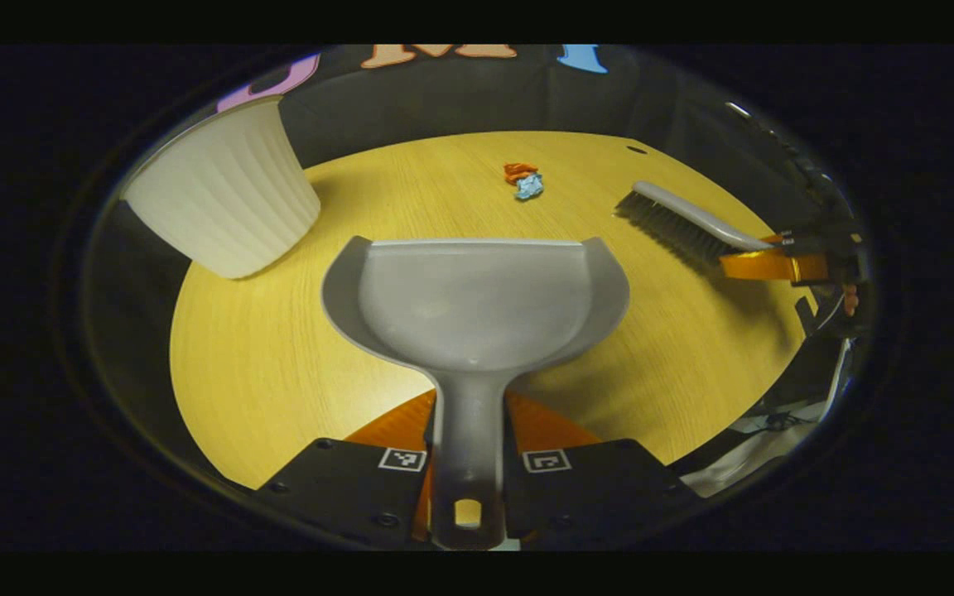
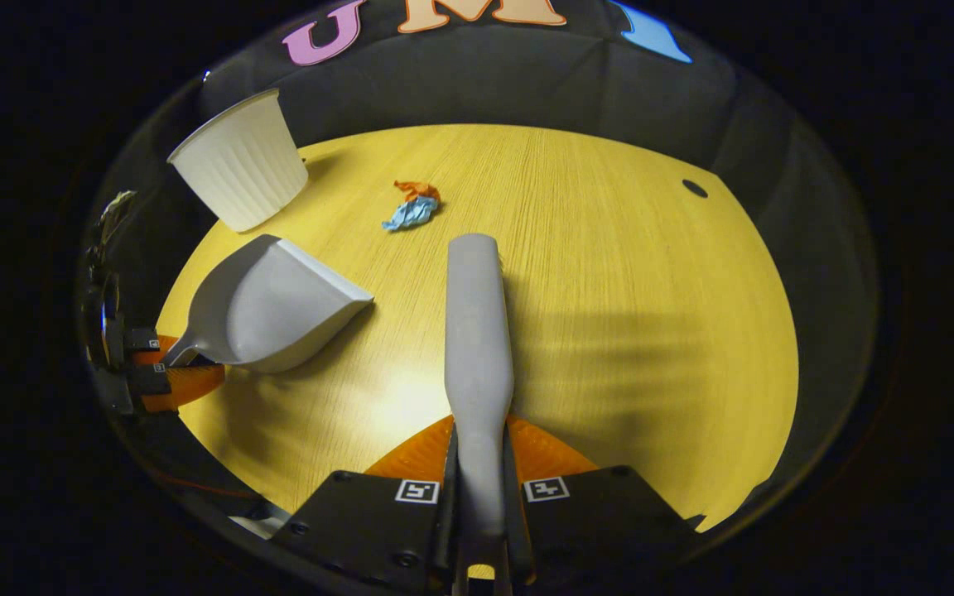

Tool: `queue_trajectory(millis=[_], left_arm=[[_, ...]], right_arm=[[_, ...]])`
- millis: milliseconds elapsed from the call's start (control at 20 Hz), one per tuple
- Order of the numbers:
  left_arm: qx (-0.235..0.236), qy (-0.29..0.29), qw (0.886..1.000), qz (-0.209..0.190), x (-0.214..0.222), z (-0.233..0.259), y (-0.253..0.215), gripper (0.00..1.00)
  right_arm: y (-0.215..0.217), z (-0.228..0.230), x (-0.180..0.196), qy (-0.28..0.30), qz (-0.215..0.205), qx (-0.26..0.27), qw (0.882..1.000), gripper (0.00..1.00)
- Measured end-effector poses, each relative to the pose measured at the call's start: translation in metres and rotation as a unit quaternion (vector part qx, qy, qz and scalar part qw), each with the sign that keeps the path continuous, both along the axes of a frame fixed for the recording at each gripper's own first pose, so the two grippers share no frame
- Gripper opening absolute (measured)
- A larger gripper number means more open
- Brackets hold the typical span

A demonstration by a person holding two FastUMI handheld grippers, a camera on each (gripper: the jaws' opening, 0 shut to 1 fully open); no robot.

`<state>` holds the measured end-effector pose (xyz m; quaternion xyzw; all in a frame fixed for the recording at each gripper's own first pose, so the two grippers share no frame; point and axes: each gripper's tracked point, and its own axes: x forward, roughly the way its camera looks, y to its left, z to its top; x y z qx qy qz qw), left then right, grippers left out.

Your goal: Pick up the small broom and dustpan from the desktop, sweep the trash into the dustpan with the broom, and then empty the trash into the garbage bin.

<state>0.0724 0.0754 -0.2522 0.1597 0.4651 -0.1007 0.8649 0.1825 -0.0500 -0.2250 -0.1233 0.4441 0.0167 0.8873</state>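
My left gripper is shut on the handle of the grey dustpan, which is held over the wooden table with its mouth toward the trash. The trash, a crumpled orange and blue wad, lies farther back on the table. My right gripper is shut on the handle of the grey broom, which points forward toward the trash. In the left gripper view the broom shows at the right, bristles down, with the right gripper behind it. In the right gripper view the dustpan hangs at the left, held by the left gripper.
A white ribbed garbage bin stands at the table's back left corner, also the bin beyond the dustpan. The round wooden table has a small dark hole near its far right edge.
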Motion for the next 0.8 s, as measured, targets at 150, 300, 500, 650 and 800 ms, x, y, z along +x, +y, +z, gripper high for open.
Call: queue_trajectory(millis=[150, 300, 500, 650, 800], left_arm=[[0.014, -0.009, 1.0, -0.022, 0.012, 0.011, 0.005, 0.28], [0.013, 0.002, 0.999, -0.039, 0.021, 0.013, 0.005, 0.28], [0.021, 0.015, 0.998, -0.066, 0.026, 0.02, 0.005, 0.3], [0.016, 0.025, 0.997, -0.076, 0.029, 0.026, 0.002, 0.28], [0.013, 0.033, 0.996, -0.082, 0.027, 0.029, 0.0, 0.3]], right_arm=[[-0.001, 0.025, 0.034, -0.026, 0.003, -0.013, 1.0, 0.22], [0.002, 0.038, 0.07, -0.041, 0.011, -0.03, 0.999, 0.22], [0.006, 0.05, 0.115, -0.056, 0.054, -0.095, 0.992, 0.17], [0.012, 0.044, 0.148, -0.058, 0.099, -0.151, 0.982, 0.22], [0.012, 0.018, 0.17, -0.04, 0.118, -0.177, 0.976, 0.22]])
